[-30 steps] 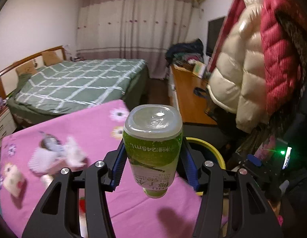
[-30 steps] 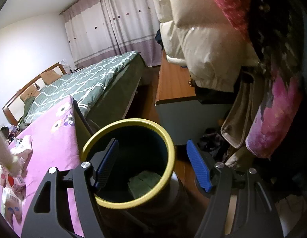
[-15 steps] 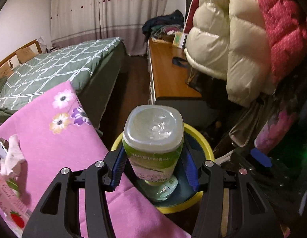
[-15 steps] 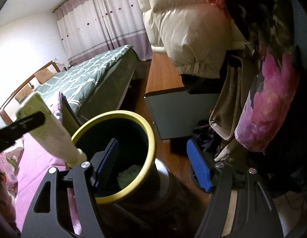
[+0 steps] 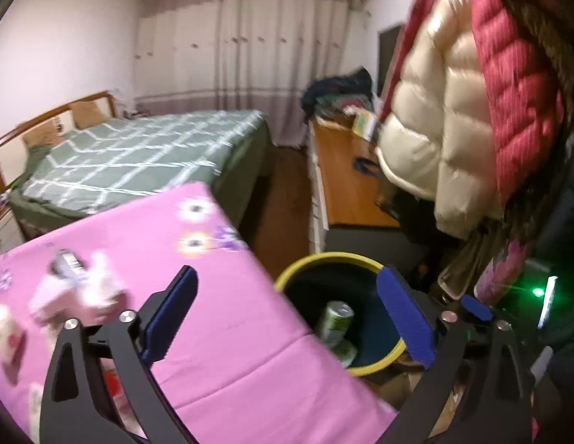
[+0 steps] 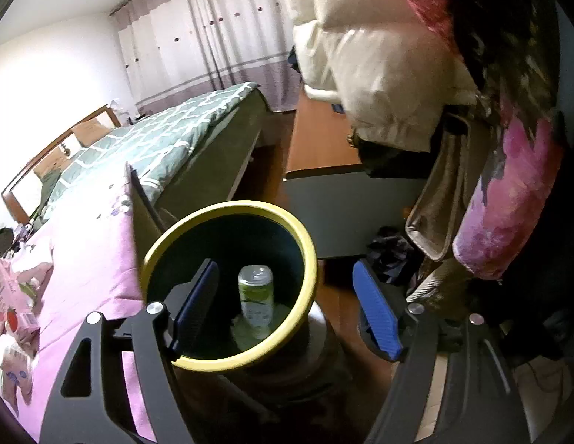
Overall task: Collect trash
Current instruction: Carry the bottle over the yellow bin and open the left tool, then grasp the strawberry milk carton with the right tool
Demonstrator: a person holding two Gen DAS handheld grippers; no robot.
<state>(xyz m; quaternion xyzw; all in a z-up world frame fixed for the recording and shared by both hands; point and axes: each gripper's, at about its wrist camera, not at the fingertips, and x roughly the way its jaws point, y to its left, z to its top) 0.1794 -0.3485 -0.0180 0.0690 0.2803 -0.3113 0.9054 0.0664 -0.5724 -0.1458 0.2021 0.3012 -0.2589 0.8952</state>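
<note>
Green bottle half-hidden inside yellow-rimmed bin, litter on pink cloth blurred

Bin mouth open; coats crowd its side.

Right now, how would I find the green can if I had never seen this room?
Find the pink flowered cloth; at its corner stands a dark bin with a yellow rim. Look down inside it: the green can stands there among paler green trash. It alone has a shiny silver top and a white label.
</note>
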